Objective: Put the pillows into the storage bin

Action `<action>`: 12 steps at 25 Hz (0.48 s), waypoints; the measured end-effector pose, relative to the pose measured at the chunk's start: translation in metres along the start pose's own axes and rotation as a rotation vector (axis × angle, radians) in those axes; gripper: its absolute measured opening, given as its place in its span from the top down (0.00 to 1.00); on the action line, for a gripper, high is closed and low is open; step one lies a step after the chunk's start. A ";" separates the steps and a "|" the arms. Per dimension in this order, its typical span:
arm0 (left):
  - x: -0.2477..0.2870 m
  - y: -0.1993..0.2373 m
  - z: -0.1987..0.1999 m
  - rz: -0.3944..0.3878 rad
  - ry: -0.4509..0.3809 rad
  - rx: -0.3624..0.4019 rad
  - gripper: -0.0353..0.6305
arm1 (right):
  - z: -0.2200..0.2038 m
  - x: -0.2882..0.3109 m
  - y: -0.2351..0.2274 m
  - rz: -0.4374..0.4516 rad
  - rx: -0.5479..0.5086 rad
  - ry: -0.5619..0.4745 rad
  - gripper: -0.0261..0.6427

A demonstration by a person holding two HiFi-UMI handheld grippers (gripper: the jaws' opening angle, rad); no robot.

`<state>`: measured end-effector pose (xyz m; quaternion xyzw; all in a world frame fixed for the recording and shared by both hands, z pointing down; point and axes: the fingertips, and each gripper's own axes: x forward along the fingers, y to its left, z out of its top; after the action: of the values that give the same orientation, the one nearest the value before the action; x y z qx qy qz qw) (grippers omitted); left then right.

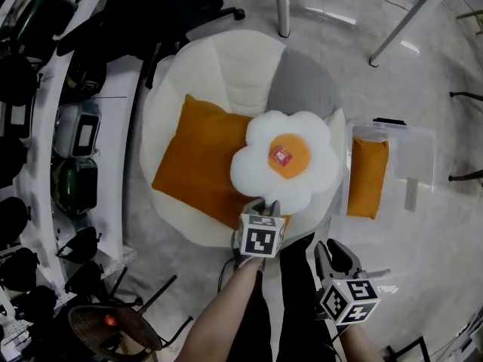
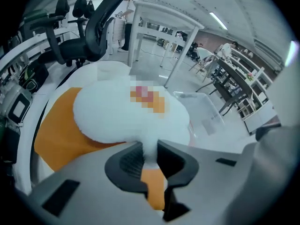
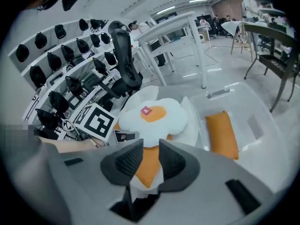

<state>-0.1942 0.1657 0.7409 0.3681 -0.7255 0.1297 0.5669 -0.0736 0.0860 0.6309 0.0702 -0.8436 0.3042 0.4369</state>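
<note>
White and soft, the big round chair (image 1: 219, 74) holds a wide orange pillow (image 1: 200, 161). To its right on the floor stands the clear bin (image 1: 411, 145), with a smaller orange pillow (image 1: 367, 176) lying inside. On the wide pillow lies the egg pillow (image 1: 285, 157), fluffy white with a yellow middle. The left gripper (image 1: 266, 204) pinches its near edge tight. The bin is to the right of that grip. The right gripper (image 1: 332, 253) waits nearer the bin, jaws apart, with nothing in them.
</note>
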 end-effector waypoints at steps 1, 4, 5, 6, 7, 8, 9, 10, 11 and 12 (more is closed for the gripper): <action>-0.005 -0.004 0.004 -0.004 -0.007 0.005 0.85 | 0.002 -0.004 0.002 -0.006 0.009 -0.010 0.81; -0.019 -0.019 0.017 -0.022 -0.019 0.008 0.86 | 0.009 -0.015 0.002 -0.023 0.041 -0.045 0.81; -0.023 -0.024 0.022 -0.029 -0.023 0.019 0.86 | 0.012 -0.019 0.001 -0.028 0.053 -0.059 0.81; -0.028 -0.030 0.028 -0.036 -0.027 0.034 0.87 | 0.015 -0.024 0.001 -0.034 0.064 -0.073 0.81; -0.034 -0.035 0.034 -0.042 -0.032 0.049 0.87 | 0.018 -0.029 0.001 -0.040 0.073 -0.086 0.81; -0.040 -0.041 0.041 -0.047 -0.037 0.065 0.87 | 0.021 -0.035 0.001 -0.046 0.082 -0.097 0.81; -0.047 -0.046 0.046 -0.049 -0.042 0.080 0.87 | 0.024 -0.041 0.001 -0.053 0.090 -0.109 0.81; -0.053 -0.050 0.052 -0.049 -0.046 0.095 0.87 | 0.026 -0.047 0.000 -0.060 0.100 -0.121 0.81; -0.059 -0.054 0.056 -0.048 -0.049 0.110 0.87 | 0.029 -0.054 -0.001 -0.068 0.111 -0.134 0.81; -0.064 -0.058 0.061 -0.046 -0.052 0.123 0.87 | 0.031 -0.061 -0.002 -0.077 0.124 -0.149 0.81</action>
<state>-0.1931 0.1132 0.6490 0.4222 -0.7220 0.1513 0.5269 -0.0574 0.0579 0.5710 0.1517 -0.8501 0.3327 0.3790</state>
